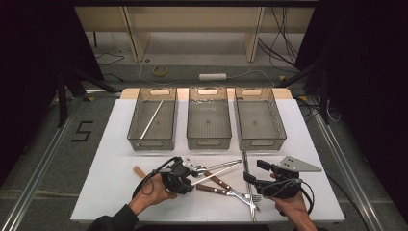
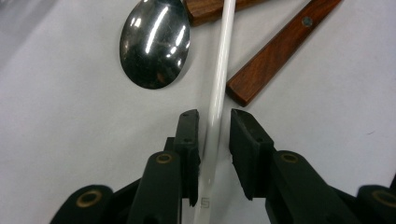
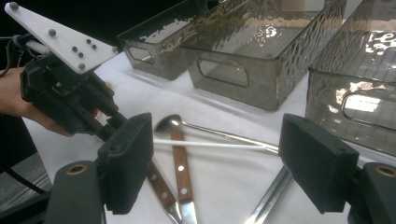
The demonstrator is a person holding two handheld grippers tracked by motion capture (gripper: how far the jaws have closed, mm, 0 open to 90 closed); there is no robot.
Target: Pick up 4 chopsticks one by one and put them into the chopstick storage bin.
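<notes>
- Nearest, on the white table point(image 1: 110, 187): the left gripper point(image 2: 214, 135) has its jaws narrowed around a white stick point(image 2: 218, 84), one pad touching it, the other just off; the right gripper point(image 1: 254, 172) has its jaws wide, empty.
- Beside the stick: spoon point(image 2: 155, 43), wooden-handled cutlery point(image 2: 275, 51).
- Farther: three clear bins point(image 1: 209, 120) in a row.
- Beyond: grey floor point(image 1: 43, 130), cables, tape roll point(image 1: 160, 70).

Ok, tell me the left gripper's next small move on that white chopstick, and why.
Probably close the left gripper the rest of the way on the white chopstick, then lift. The stick already lies between the jaws, touching one pad while a gap remains at the other. One like it lies in the left bin, a likely destination.
</notes>
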